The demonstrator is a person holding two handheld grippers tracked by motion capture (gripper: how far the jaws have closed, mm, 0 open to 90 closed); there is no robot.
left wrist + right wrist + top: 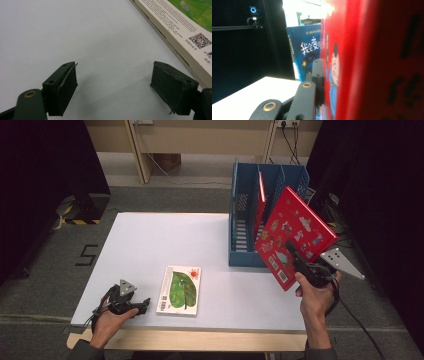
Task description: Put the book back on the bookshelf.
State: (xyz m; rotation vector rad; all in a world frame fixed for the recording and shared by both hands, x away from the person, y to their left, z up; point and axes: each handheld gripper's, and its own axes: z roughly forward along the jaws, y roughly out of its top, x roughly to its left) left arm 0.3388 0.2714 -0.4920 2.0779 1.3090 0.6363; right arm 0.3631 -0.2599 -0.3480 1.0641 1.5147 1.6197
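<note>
Red book (pixel 295 232) between right tongs (pixel 291 251)

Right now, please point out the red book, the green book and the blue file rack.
red book (pixel 295 227), high view, middle of its front cover.
green book (pixel 181 289), high view, the leaf picture on its cover.
blue file rack (pixel 242 252), high view, its low front wall.
</note>
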